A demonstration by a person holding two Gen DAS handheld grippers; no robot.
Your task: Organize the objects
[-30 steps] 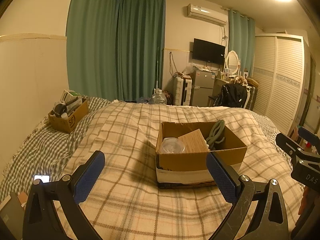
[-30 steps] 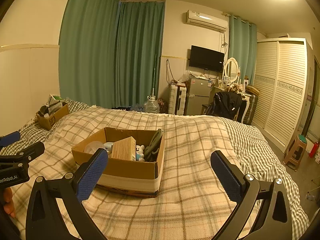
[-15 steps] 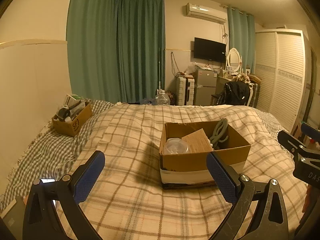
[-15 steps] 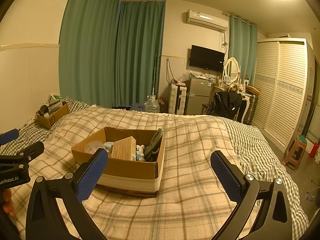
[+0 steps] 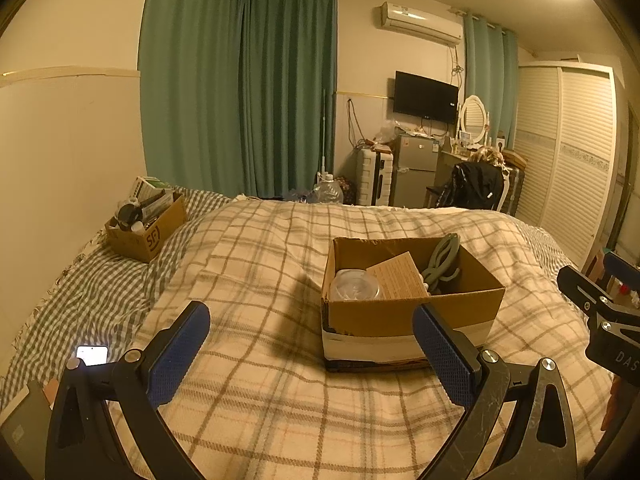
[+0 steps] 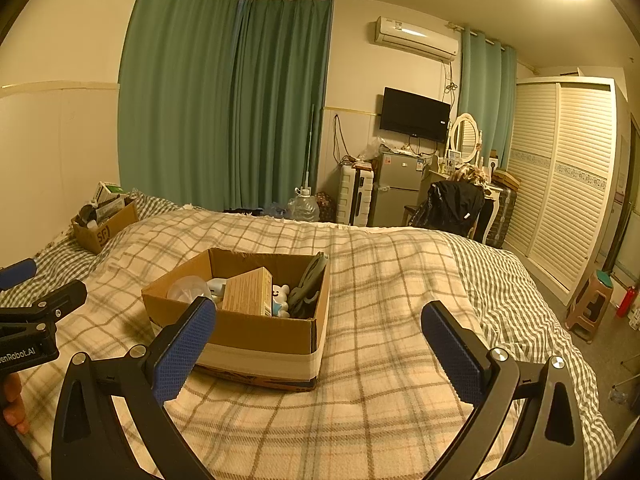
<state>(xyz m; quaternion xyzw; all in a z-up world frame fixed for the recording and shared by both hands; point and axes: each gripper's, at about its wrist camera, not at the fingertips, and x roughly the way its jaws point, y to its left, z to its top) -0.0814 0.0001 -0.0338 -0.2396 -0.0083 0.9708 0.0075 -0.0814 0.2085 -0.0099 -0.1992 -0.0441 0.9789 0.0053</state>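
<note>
An open cardboard box sits on the plaid bed cover. It holds a clear round lid or container, a tan paper box, a white toy and a grey-green hanger. My left gripper is open and empty, hovering above the bed in front of the box. My right gripper is open and empty, just right of the box's near corner.
A smaller cardboard box full of items stands at the bed's far left by the wall. A lit phone lies on the checked sheet at left. Beyond the bed are a fridge, chair, wardrobe and stool.
The left gripper's view has shifted slightly; the box now sits a little further right and lower in it. The right gripper has barely moved. Both stay open.
</note>
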